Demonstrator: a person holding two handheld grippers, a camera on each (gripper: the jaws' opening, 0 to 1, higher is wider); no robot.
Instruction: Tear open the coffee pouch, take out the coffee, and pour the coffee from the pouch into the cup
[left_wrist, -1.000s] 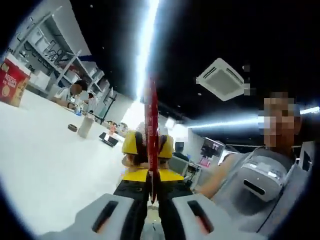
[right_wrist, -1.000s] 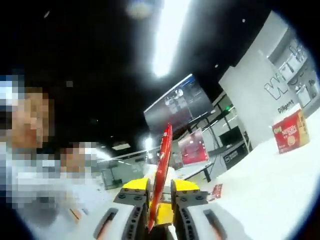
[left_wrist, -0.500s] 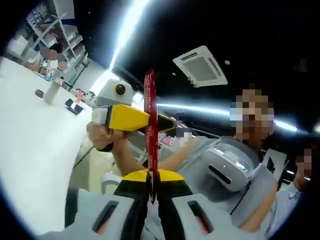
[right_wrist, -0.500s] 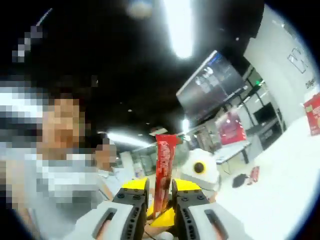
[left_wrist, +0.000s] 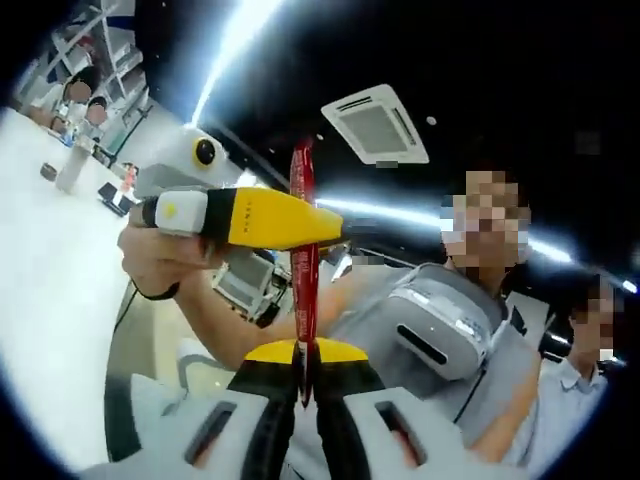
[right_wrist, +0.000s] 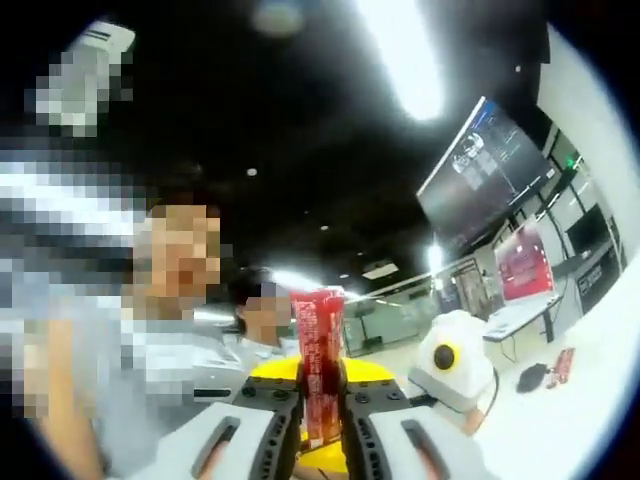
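Observation:
A thin red coffee pouch (left_wrist: 303, 300) stands upright, edge-on, in the left gripper view. My left gripper (left_wrist: 305, 352) is shut on its lower end. My right gripper (left_wrist: 300, 226), yellow and held by a hand (left_wrist: 160, 262), comes in from the left and crosses the pouch near its upper part. In the right gripper view the pouch (right_wrist: 318, 330) shows its flat printed face, with my right gripper (right_wrist: 322, 378) shut on it. Whether the pouch is torn I cannot tell. A pale cup (left_wrist: 70, 166) stands far off on the white table (left_wrist: 50, 320).
A person in a grey shirt (left_wrist: 400, 400) with a white headset (left_wrist: 440, 328) at the chest stands close behind the pouch. Other people sit at the far end of the table. A small dark object (right_wrist: 533, 376) and a red packet (right_wrist: 562, 366) lie on the table (right_wrist: 590, 410).
Both views have swung toward the person. My right gripper has turned crosswise to the pouch and moved left of it. The pouch now faces the right gripper view flat instead of edge-on.

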